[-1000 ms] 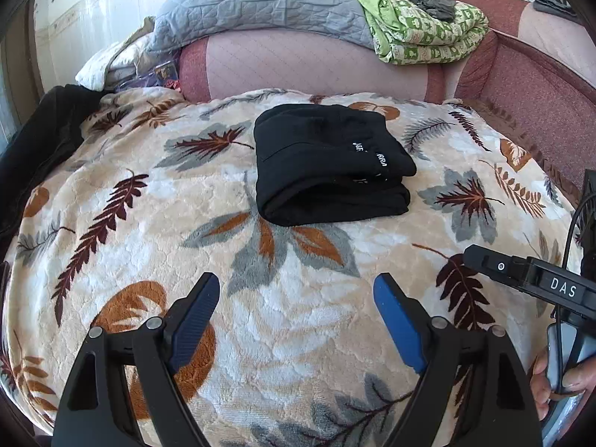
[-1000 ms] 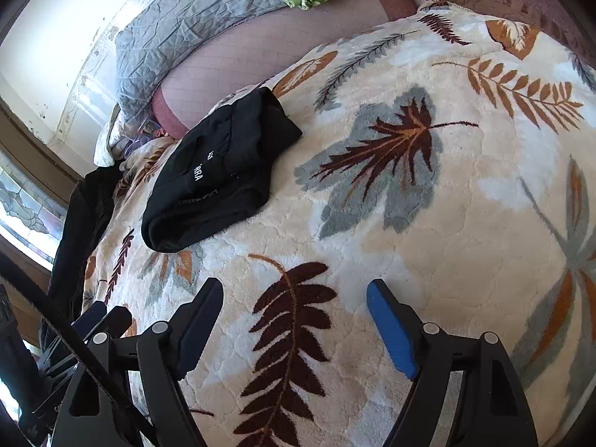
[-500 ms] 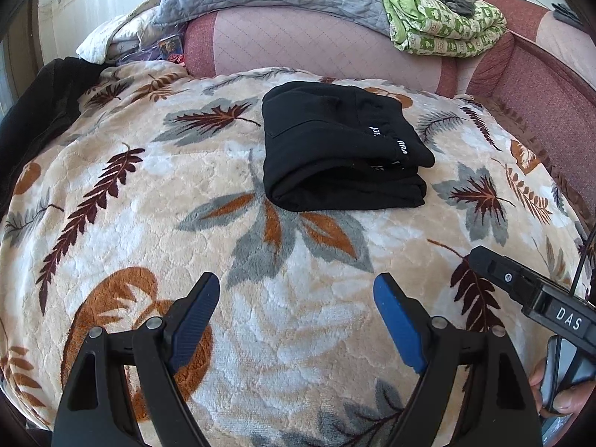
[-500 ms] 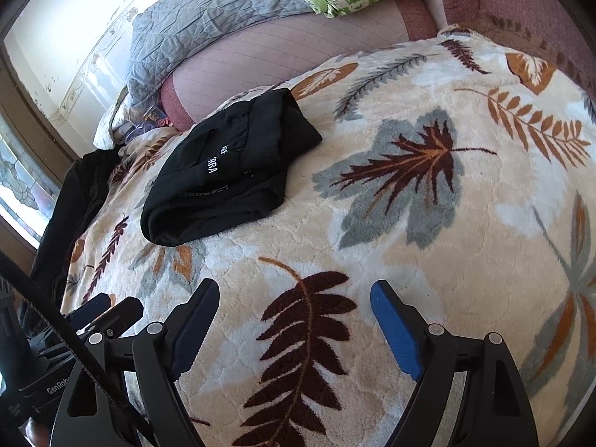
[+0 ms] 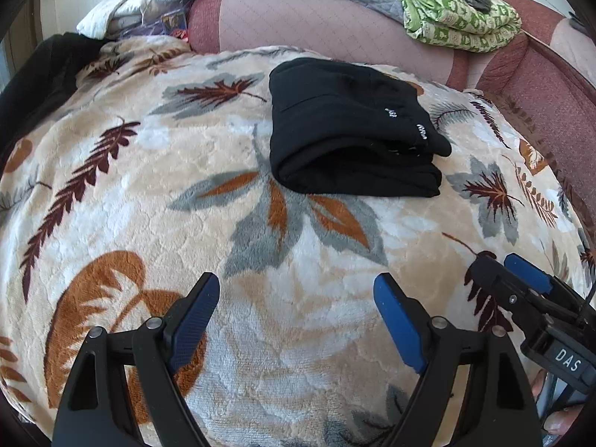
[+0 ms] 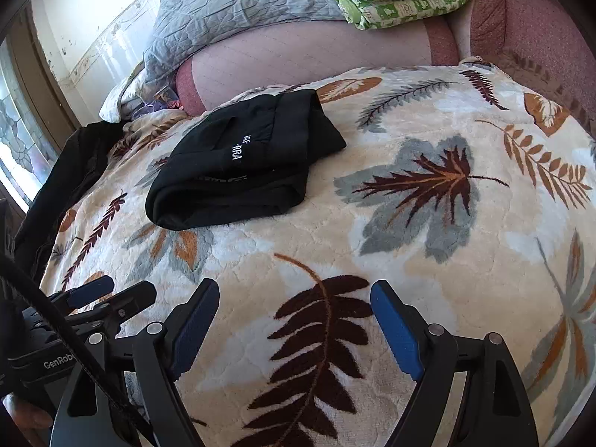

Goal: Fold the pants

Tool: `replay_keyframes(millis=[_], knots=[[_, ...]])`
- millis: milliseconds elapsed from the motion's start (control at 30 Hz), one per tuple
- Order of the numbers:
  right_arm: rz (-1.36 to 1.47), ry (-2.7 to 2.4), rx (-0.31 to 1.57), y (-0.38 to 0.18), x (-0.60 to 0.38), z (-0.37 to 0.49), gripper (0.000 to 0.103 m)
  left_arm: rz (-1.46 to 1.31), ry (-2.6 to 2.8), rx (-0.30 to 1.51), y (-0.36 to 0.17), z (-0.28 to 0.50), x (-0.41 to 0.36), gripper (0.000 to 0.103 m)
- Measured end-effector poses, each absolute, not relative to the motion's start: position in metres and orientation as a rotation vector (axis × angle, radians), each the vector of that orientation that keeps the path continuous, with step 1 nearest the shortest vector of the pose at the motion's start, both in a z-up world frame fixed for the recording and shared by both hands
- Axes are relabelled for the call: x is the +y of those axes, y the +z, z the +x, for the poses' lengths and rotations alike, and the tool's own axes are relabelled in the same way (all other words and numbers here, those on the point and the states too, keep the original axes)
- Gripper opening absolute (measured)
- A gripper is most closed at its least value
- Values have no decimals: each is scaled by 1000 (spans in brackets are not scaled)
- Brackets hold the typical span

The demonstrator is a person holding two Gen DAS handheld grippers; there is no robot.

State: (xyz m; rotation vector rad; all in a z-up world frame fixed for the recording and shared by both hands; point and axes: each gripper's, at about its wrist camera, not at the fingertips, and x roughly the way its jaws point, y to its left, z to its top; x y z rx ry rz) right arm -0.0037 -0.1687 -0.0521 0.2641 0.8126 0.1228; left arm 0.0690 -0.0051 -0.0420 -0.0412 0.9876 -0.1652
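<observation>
Black pants [image 5: 350, 130] lie folded into a compact stack with small white lettering on top, on a cream leaf-patterned blanket [image 5: 149, 193]. The right wrist view has the same pants [image 6: 246, 164] up and to the left. My left gripper [image 5: 296, 298] hovers open over the blanket, well short of the pants, nothing between its blue pads. My right gripper [image 6: 294, 301] is open too, above a dark fern print, apart from the pants. Each gripper shows at the other view's edge: the right one [image 5: 521, 283], the left one [image 6: 100, 294].
A pink sofa back [image 5: 316, 26] runs behind the blanket, with a grey quilt [image 6: 231, 7] and a folded green patterned blanket [image 5: 454, 15] on top. A dark garment [image 5: 41, 74] is heaped at the blanket's left edge. A window [image 6: 15, 141] lies far left.
Both grippers have drifted a little and rolled; the pants sit lower and larger in both views. The right gripper's blue pad tips now show at the lower right of the left wrist view.
</observation>
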Motion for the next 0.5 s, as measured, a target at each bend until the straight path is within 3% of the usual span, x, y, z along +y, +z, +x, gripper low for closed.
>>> replay_keyframes(millis=[167,400,500], knots=[[258,125,819,-54,-167,-3,87,-47,-149,1010,-49,71,-5,84],[263,125,825,-54,-168,-3,88,95,-129,1014,-60,70,-24,103],[264,125,825,-54,-168,-4,88,78,-128,1007,-61,71,-22,103]])
